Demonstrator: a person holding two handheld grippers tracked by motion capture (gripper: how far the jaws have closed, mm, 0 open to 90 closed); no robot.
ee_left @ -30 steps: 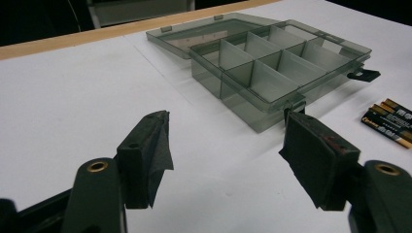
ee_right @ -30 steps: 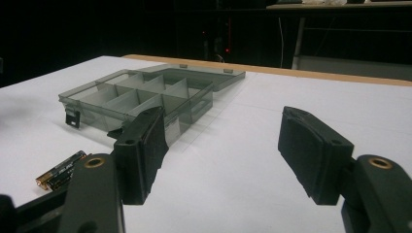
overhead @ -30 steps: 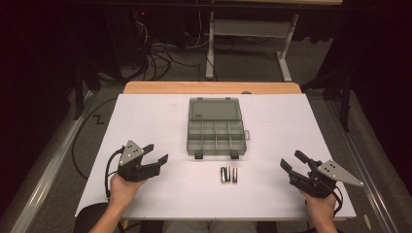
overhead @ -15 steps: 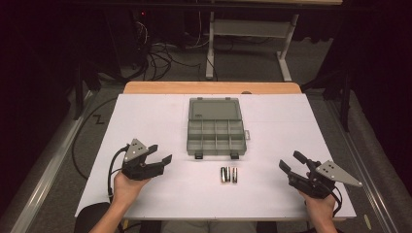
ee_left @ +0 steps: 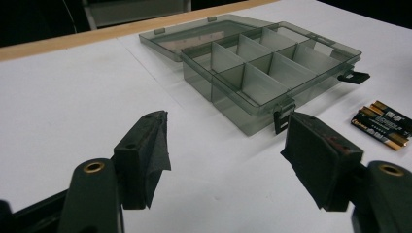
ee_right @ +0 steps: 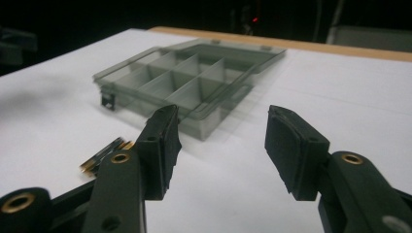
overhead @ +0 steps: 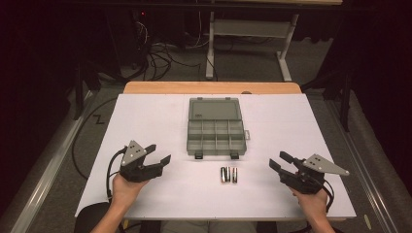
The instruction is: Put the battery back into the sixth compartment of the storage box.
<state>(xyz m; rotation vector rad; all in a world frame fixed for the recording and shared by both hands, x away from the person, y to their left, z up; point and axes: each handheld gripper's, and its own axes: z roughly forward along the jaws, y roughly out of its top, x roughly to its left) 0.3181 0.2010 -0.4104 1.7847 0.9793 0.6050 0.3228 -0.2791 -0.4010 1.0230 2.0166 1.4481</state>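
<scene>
An open grey see-through compartment box [overhead: 216,136] lies at the middle of the white table, its lid folded flat toward the far side and its compartments holding nothing. Two batteries [overhead: 229,174] lie side by side just in front of it. My left gripper [overhead: 161,152] is held low at the front left, open, with nothing between its jaws; its own view looks at the box [ee_left: 272,63] and the batteries [ee_left: 384,125]. My right gripper [overhead: 277,159] is at the front right, open too, facing the box [ee_right: 180,82] with the batteries [ee_right: 104,155] to its left.
The white table top [overhead: 145,116] ends in a wooden strip [overhead: 214,88] at the far edge. Beyond it, on the dark floor, are tangled cables [overhead: 160,58] and a white desk frame [overhead: 248,34]. Bare table surface lies on both sides of the box.
The left gripper has drifted slightly to the right and the right gripper slightly to the left. Both stay open; the box and batteries have not moved.
</scene>
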